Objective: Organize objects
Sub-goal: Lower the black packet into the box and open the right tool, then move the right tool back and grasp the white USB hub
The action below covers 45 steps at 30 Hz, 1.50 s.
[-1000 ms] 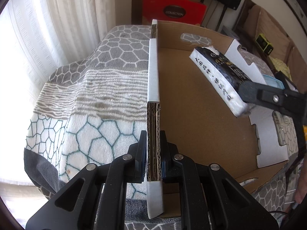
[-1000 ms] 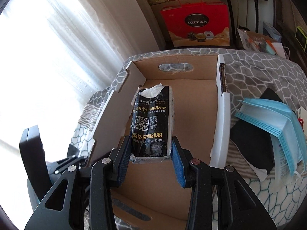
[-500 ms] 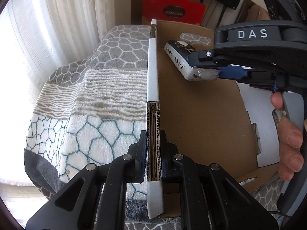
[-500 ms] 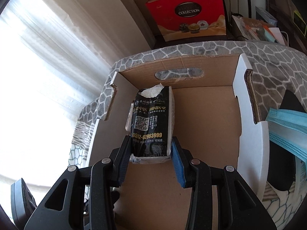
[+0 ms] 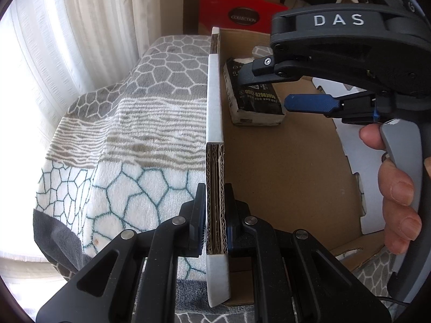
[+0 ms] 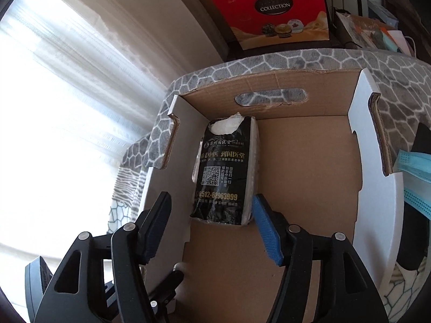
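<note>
A black tissue pack point(image 6: 223, 172) with gold print lies on the floor of an open cardboard box point(image 6: 309, 188), in its far left corner against the left wall. It also shows in the left wrist view point(image 5: 253, 99). My right gripper point(image 6: 210, 226) is open, its fingers standing on either side of the pack's near end without gripping it; it also shows in the left wrist view point(image 5: 272, 86). My left gripper point(image 5: 214, 215) is shut on the box's left wall point(image 5: 214, 113), clamping the corrugated edge.
The box sits on a grey and white patterned blanket point(image 5: 129, 123). Blue face masks point(image 6: 414, 177) and a black item lie right of the box. A red gift bag point(image 6: 274, 8) stands behind. Curtains point(image 6: 67, 94) hang on the left.
My right gripper carried the tissue pack down into the box's far left corner, set it on the floor and opened. The left gripper kept its hold on the box wall.
</note>
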Each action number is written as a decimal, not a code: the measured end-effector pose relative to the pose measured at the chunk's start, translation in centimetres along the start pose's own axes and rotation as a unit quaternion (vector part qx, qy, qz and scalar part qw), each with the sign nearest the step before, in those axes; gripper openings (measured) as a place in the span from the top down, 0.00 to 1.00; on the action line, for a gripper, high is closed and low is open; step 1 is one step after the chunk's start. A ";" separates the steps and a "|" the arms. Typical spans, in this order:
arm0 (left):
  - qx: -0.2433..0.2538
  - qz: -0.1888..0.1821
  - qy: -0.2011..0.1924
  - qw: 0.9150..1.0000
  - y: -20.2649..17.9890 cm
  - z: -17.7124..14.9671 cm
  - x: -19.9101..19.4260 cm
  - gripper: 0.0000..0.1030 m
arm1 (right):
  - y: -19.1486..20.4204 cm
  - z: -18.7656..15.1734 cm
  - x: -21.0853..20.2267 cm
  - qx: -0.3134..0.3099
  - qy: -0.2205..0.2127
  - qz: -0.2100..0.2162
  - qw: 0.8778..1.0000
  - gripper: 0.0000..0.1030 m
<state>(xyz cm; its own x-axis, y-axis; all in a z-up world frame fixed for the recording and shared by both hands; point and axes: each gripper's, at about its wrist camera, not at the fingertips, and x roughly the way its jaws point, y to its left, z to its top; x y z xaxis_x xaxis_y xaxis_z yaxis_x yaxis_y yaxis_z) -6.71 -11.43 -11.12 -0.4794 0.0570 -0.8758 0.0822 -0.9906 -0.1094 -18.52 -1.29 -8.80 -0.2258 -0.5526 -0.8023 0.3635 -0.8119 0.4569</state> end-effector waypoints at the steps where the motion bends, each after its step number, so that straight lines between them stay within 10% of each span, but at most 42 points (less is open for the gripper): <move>1: 0.000 0.000 0.000 1.000 0.0 0.0 0.0 0.90 | 0.0 0.0 -0.2 -0.003 0.000 0.004 1.000 0.37; 12: -0.001 0.001 0.000 1.000 0.0 0.0 0.0 0.90 | -1.7 -0.8 -4.5 -0.025 -0.015 0.014 0.999 0.49; 31: -0.005 0.003 0.000 1.000 0.2 0.0 0.2 0.90 | -4.4 -7.0 -15.5 -0.138 -0.114 -0.092 0.980 0.48; 45: -0.005 0.002 -0.001 1.000 -0.1 -0.1 -0.2 0.90 | -16.0 -7.5 -22.1 -0.038 -0.145 -0.191 0.970 0.48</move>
<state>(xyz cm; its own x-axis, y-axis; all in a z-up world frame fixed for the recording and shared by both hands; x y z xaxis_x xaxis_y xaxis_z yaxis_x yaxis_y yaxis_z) -6.51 -11.28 -11.00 -0.4803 0.0534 -0.8755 0.0925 -0.9895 -0.1111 -12.59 25.30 -1.21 -0.5977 -0.2528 -0.7608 0.2668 -0.9576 0.1086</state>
